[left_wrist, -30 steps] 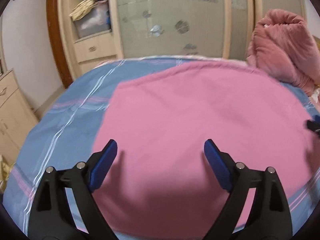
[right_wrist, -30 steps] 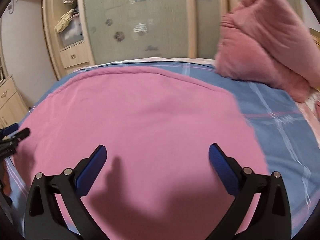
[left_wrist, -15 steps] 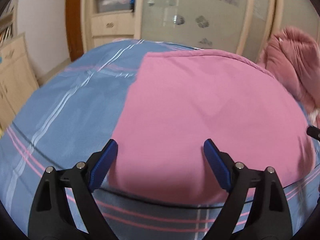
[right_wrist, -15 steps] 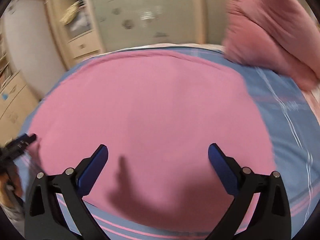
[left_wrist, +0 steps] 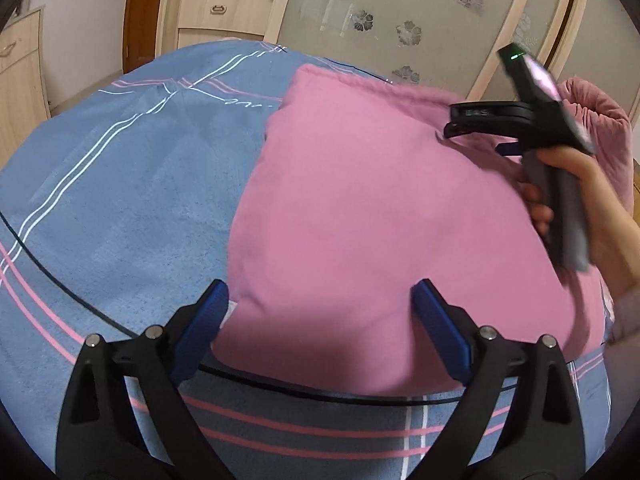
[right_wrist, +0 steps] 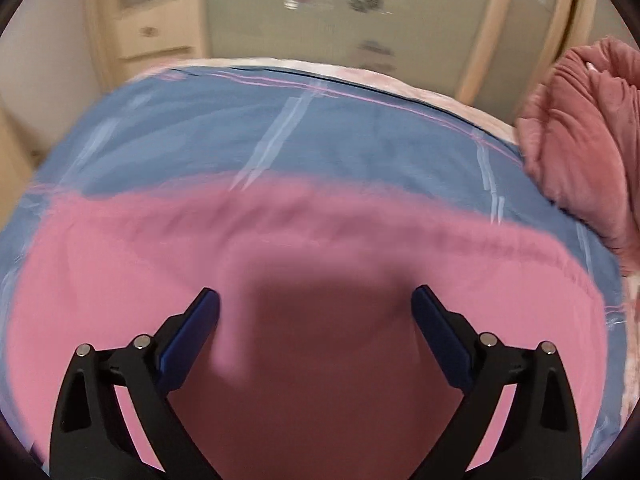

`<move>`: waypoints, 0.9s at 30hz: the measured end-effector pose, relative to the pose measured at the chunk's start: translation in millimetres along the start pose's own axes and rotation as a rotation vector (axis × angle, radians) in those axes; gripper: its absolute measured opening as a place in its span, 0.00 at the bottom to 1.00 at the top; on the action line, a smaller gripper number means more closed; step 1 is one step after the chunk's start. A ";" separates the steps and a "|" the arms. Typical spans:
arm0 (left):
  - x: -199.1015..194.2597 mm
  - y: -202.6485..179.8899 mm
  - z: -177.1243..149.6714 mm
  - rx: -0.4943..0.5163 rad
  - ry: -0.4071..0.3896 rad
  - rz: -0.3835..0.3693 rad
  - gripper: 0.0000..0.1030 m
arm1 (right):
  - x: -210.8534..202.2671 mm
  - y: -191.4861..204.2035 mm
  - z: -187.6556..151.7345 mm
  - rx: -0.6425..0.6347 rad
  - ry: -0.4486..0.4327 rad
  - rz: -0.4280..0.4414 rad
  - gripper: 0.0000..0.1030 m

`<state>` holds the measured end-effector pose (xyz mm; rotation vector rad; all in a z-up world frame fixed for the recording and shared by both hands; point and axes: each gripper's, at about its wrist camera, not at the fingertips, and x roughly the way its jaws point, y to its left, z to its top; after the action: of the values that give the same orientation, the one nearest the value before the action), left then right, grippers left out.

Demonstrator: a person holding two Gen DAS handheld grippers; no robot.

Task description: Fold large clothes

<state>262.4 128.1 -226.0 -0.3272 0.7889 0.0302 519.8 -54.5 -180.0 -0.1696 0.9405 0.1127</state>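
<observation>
A large pink garment (left_wrist: 380, 208) lies flat on a blue striped bed sheet (left_wrist: 120, 184). My left gripper (left_wrist: 320, 320) is open and empty, low over the garment's near left corner. My right gripper (right_wrist: 316, 320) is open and empty over the garment (right_wrist: 120, 280); that view is motion-blurred. In the left wrist view the right gripper (left_wrist: 472, 128) hangs over the garment's far right part, held by a hand (left_wrist: 580, 200).
A rumpled dusty-pink quilt (right_wrist: 592, 152) sits at the bed's right end. A wardrobe with frosted flowered doors (left_wrist: 400, 12) and wooden drawers (left_wrist: 220, 12) stands behind the bed. The blue sheet (right_wrist: 320, 128) lies bare beyond the garment.
Both grippers have moved. The left one pulled back toward the garment's near left corner. The right one swung in over the garment and now shows in the left view. Both stay open.
</observation>
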 end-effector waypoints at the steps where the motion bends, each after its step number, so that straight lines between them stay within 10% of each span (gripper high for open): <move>1: 1.5 -0.4 0.4 -0.003 0.001 0.000 0.92 | 5.2 -5.7 6.5 0.036 -0.005 -0.017 0.95; 5: 2.9 1.5 0.6 -0.021 0.009 -0.013 0.92 | -51.9 5.0 18.6 0.046 -0.339 -0.203 0.82; 10: 0.5 0.4 -1.1 -0.020 0.007 -0.011 0.92 | -64.4 88.6 2.2 -0.124 -0.061 0.368 0.79; 12: 0.2 -0.3 -2.3 -0.017 0.003 -0.006 0.92 | -49.4 139.5 -12.7 -0.290 0.032 0.386 0.51; 16: 1.9 0.6 -1.6 -0.021 0.001 -0.010 0.92 | 3.9 171.0 -1.8 -0.261 0.105 0.320 0.51; 22: -3.3 -1.5 0.0 -0.011 -0.036 0.005 0.90 | 10.0 156.2 15.1 -0.142 0.010 0.362 0.50; 27: -77.0 -37.1 -0.6 0.109 -0.337 0.075 0.88 | -73.9 55.5 -7.1 0.002 -0.196 0.437 0.51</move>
<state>213.0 100.1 -162.0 -0.1820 0.4659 0.1096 461.5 -3.1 -129.5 0.0512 0.7696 0.5224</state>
